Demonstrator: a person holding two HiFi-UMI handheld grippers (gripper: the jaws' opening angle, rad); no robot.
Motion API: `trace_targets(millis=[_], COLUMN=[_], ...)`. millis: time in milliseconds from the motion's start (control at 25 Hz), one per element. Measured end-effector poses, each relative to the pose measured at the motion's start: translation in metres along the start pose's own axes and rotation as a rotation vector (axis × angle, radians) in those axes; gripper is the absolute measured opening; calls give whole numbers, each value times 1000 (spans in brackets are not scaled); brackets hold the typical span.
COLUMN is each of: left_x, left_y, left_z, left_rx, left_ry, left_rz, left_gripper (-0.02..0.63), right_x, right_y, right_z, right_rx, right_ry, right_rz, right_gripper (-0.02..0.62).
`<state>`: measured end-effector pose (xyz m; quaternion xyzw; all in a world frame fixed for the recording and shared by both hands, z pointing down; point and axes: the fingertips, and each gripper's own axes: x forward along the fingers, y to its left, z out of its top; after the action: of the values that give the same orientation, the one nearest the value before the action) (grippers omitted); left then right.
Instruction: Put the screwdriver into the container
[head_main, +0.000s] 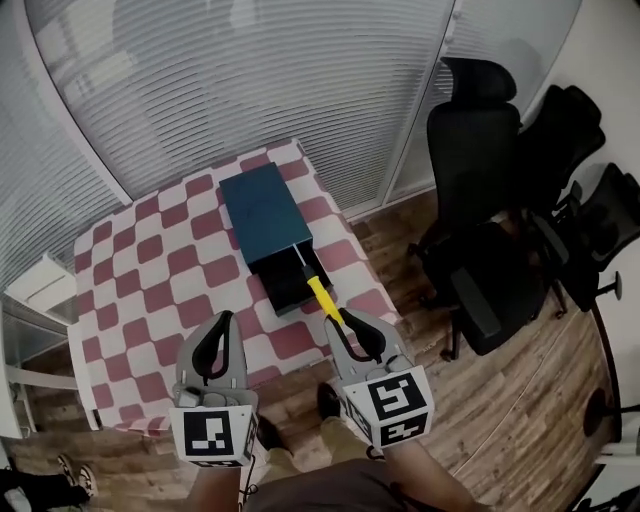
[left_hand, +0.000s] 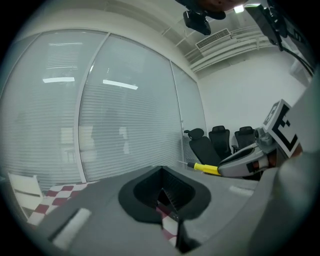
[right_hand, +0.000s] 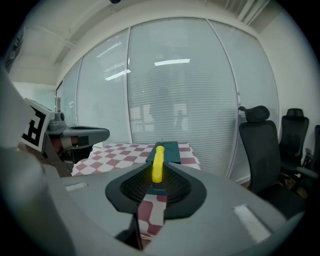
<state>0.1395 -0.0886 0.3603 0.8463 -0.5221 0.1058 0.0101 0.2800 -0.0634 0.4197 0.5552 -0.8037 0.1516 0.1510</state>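
A yellow-handled screwdriver sticks out from my right gripper, which is shut on its handle; its thin shaft points toward the dark teal container. The container lies on the checkered table, and its open dark drawer faces me. In the right gripper view the yellow screwdriver handle rises between the jaws, with the container beyond it. My left gripper hovers over the table's near edge, shut with nothing in it. In the left gripper view the screwdriver and the right gripper show at the right.
Black office chairs stand to the right of the table on the wooden floor. Glass walls with blinds run behind the table. A white shelf unit stands at the table's left.
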Motion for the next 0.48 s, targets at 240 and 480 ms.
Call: trace_targets(millis=[240,480], left_x=[9,18], left_y=[-1,9], left_z=[-21,-39], left_rx=[-19,-36], left_ry=[49,92], left_rz=[9,36], left_gripper=[0,0], right_x=[19,43], right_y=[-7,-13], right_z=[-37,-59], right_rx=[11,14], right_ry=[105,190], right_rz=[18,39], right_gripper=[87,87])
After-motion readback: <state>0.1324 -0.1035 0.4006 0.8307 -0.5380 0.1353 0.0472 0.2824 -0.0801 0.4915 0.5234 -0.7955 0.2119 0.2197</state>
